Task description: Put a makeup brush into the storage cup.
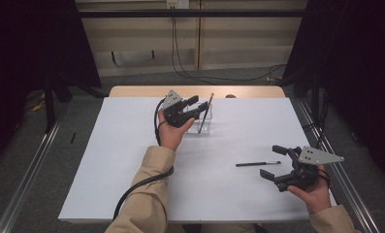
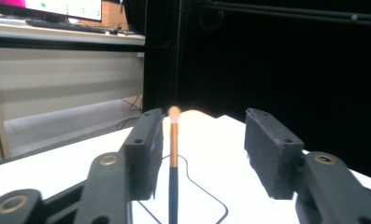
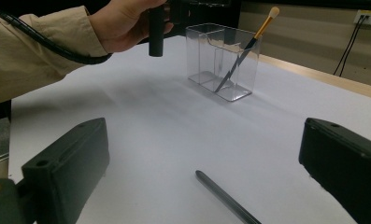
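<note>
**Ana:** Makeup brush point(image 1: 207, 108) with a gold and black handle stands tilted inside a clear holder point(image 1: 203, 127) near the far edge of the white table point(image 1: 132, 145). Its pale tip points up and away.

**Ben:** Is anything gripping it?

**Ana:** No. The left gripper point(image 1: 192, 108) sits just beside the brush, jaws parted. In the left gripper view the brush point(image 2: 173, 158) rises between the two jaws, close to the left one, and I cannot tell whether it touches.

**Ben:** And the other hand?

**Ana:** The right gripper point(image 1: 274, 161) hovers low near the table's right edge, jaws spread wide and holding nothing. A second, dark brush point(image 1: 258, 164) lies flat on the table just in front of those jaws, well apart from the holder.
</note>
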A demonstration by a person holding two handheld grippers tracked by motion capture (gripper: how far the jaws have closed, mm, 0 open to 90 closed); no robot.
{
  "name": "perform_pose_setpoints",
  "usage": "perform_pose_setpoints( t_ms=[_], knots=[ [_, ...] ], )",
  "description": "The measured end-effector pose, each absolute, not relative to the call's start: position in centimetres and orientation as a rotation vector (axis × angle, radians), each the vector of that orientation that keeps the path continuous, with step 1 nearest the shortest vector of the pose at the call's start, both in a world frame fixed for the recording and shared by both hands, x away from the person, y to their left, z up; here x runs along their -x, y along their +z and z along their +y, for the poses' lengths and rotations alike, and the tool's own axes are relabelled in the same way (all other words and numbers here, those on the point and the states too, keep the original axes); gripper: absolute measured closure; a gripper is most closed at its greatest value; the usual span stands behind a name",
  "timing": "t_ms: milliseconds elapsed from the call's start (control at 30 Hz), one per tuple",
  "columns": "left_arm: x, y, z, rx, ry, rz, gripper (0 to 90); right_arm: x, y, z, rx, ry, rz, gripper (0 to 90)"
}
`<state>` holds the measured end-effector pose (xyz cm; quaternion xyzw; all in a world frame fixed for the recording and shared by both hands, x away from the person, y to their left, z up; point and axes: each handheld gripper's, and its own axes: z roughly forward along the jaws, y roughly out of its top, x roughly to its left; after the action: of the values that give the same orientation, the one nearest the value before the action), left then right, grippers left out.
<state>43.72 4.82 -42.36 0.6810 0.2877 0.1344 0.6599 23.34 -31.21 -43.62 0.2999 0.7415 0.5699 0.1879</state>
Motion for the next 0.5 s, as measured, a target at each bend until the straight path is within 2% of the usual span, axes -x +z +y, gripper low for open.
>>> perform_pose_setpoints(
  t_ms=[133,500],
  knots=[
    [-43.66,-42.12,4.89,-1.537,0.29,0.636,36.9,-23.35,-43.64,-31.18,-0.842,1.598,2.096,1.3],
    [-43.44,-41.89,5.48,-1.524,0.232,0.579,22.0,-23.34,-43.66,-31.17,-0.845,1.595,2.096,1.3]
  ],
)
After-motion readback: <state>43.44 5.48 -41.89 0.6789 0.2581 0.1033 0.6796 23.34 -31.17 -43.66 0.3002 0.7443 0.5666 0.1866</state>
